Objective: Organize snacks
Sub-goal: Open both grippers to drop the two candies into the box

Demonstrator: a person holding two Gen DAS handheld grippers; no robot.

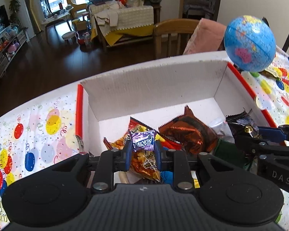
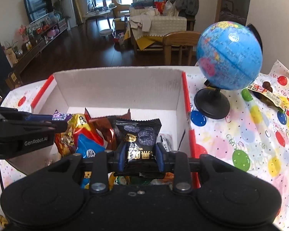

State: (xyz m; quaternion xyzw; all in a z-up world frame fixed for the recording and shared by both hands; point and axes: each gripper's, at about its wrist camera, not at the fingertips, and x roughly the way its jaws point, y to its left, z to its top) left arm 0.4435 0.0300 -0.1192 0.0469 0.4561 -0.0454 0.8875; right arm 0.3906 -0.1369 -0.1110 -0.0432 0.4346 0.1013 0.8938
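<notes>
- Purple candy sits pinched between my left gripper's blue pads, held over the near end of the white box.
- Black packet is squeezed the same way in my right gripper, also above the box, with its top edge standing up past the fingers.
- Below both lies a heap of snacks: a copper foil bag at 1 o'clock from the candy, and an orange wrapper directly under it.
- A globe stands on the balloon-print cloth at 2 o'clock, outside the box's red-edged right wall; one loose wrapper lies beyond it.
- Both jaws are clamped on their snacks, left on the candy, right on the packet.
- The two grippers hang side by side, near but apart.
</notes>
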